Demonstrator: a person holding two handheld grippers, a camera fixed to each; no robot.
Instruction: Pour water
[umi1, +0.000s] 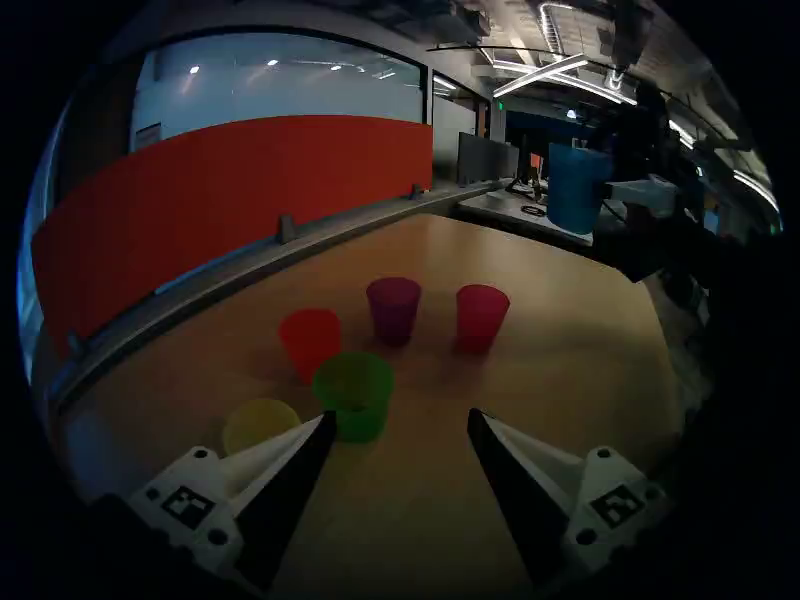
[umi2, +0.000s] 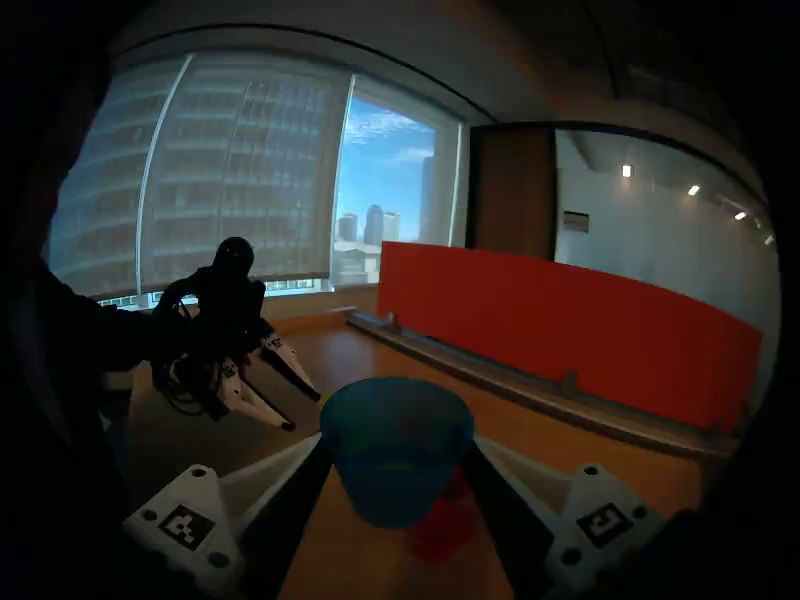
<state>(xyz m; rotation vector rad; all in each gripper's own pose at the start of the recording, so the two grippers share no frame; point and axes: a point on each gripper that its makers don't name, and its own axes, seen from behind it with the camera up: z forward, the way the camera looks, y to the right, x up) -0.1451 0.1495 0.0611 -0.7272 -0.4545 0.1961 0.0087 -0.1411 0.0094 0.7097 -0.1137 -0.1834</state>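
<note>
Blue cup (umi2: 397, 470): upright, clamped between both fingers of our right gripper (umi2: 397, 440), held above the wooden table (umi1: 560, 370). Next, our left gripper (umi1: 400, 414): fingers apart, nothing between them. On the table we count five cups, close together: yellow cup (umi1: 260, 425), green cup (umi1: 352, 393), red cup (umi1: 310, 340), purple cup (umi1: 393, 308), pink cup (umi1: 482, 315).

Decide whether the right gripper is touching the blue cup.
Touching. In the right gripper view, both fingers of the right gripper press against the sides of the blue cup; the left gripper view shows it held aloft.
</note>
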